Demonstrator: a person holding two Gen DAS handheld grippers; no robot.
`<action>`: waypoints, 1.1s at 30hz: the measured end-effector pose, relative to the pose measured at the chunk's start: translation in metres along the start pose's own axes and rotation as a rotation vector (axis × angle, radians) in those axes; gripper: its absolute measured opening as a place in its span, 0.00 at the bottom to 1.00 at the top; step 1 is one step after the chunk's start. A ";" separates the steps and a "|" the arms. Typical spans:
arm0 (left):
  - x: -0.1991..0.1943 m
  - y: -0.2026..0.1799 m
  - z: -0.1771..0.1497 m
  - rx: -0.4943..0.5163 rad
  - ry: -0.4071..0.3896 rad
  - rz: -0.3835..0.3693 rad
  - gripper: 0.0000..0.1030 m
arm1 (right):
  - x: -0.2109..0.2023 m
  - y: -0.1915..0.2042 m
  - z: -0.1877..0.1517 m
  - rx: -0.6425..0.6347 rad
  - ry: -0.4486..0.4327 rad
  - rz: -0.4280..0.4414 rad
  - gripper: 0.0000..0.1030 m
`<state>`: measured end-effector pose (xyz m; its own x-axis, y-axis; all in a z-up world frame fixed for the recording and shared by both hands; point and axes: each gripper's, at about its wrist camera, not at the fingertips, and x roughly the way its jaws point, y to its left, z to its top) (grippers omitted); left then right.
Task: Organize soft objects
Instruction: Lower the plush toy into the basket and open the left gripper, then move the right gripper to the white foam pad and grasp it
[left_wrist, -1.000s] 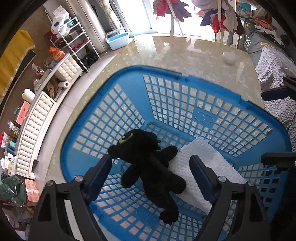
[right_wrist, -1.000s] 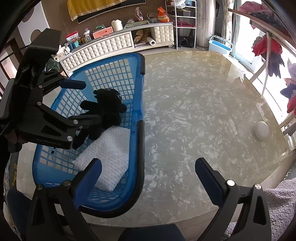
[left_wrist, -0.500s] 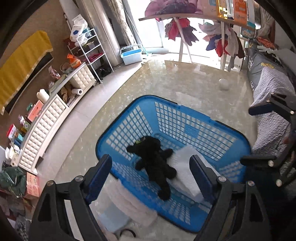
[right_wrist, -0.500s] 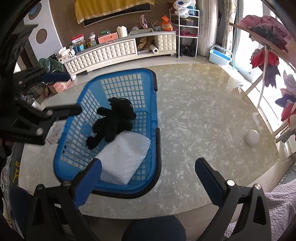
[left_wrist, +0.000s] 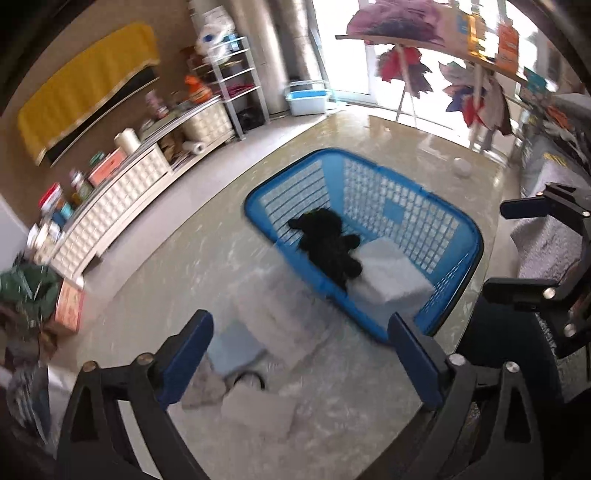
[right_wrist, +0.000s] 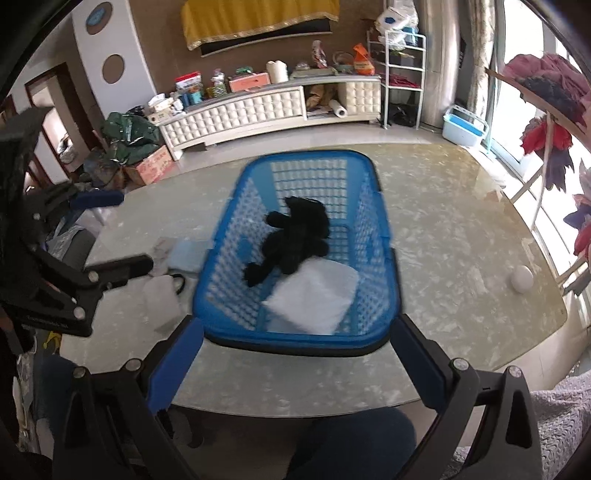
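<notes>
A blue lattice basket (left_wrist: 454, 221) (right_wrist: 380, 206) stands on the marble table. Inside it a black plush toy (left_wrist: 328, 247) (right_wrist: 295, 236) lies partly on a folded white cloth (left_wrist: 391, 273) (right_wrist: 317, 295). On the table beside the basket lie more soft items: a white folded cloth (left_wrist: 273, 317), a light blue cloth (left_wrist: 236, 347) (right_wrist: 188, 254) and a grey one (left_wrist: 203, 387). My left gripper (left_wrist: 299, 362) hangs above these loose cloths, its jaws opening wide with nothing between them. My right gripper (right_wrist: 295, 369) is open and empty near the table's front edge, short of the basket.
A small white ball (left_wrist: 461, 168) (right_wrist: 521, 279) sits near the table's far side. A blue chair seat (right_wrist: 351, 443) is below the table's edge. A white cabinet (right_wrist: 240, 110), a shelf rack and a clothes stand with hanging garments (left_wrist: 406, 70) surround the table.
Both grippers have pulled back and up from the basket, which now looks smaller. The left one has swung off the basket, over the loose cloths beside it, and its jaws stand wider.
</notes>
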<state>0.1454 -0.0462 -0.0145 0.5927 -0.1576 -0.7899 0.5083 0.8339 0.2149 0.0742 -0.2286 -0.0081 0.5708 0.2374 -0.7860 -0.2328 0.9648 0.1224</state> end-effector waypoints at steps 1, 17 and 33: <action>-0.004 0.004 -0.008 -0.027 0.003 0.010 1.00 | 0.000 0.003 0.001 -0.002 -0.008 0.005 0.98; -0.060 0.055 -0.108 -0.189 -0.065 0.073 1.00 | 0.040 0.098 0.019 -0.087 -0.086 0.199 1.00; -0.030 0.118 -0.179 -0.380 0.035 0.136 1.00 | 0.110 0.167 0.025 -0.269 0.026 0.163 1.00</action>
<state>0.0758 0.1517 -0.0685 0.6141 -0.0196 -0.7890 0.1556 0.9831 0.0967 0.1176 -0.0386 -0.0589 0.4897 0.3800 -0.7847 -0.5216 0.8489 0.0855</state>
